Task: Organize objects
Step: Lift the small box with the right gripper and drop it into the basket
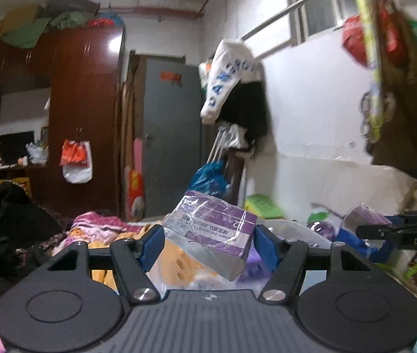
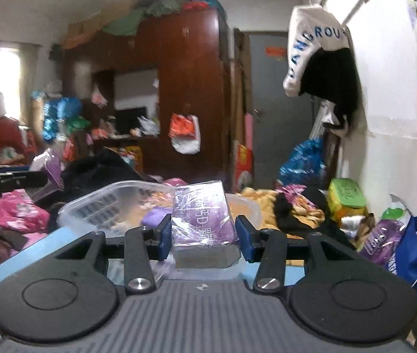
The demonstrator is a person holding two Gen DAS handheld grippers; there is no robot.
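Observation:
In the left wrist view, a purple box (image 1: 208,229) wrapped in clear film sits tilted between the blue pads (image 1: 152,247) of my left gripper (image 1: 208,248), which is shut on it above the bed. My right gripper (image 2: 204,236) is shut on a second purple box (image 2: 202,214), held upright by its sides. Each gripper shows in the other's view: the right gripper (image 1: 385,231) with its box (image 1: 367,217) at the right edge, the left gripper (image 2: 11,181) with its box (image 2: 51,167) at the left edge. A clear plastic container (image 2: 102,203) lies just beyond the right gripper.
A cluttered bed of clothes (image 2: 8,209) spreads below. A brown wardrobe (image 1: 84,111) and grey door (image 1: 173,135) stand at the back. Garments (image 1: 232,82) hang on the right wall. A green box (image 2: 345,195) and blue bag (image 2: 414,250) sit by the wall.

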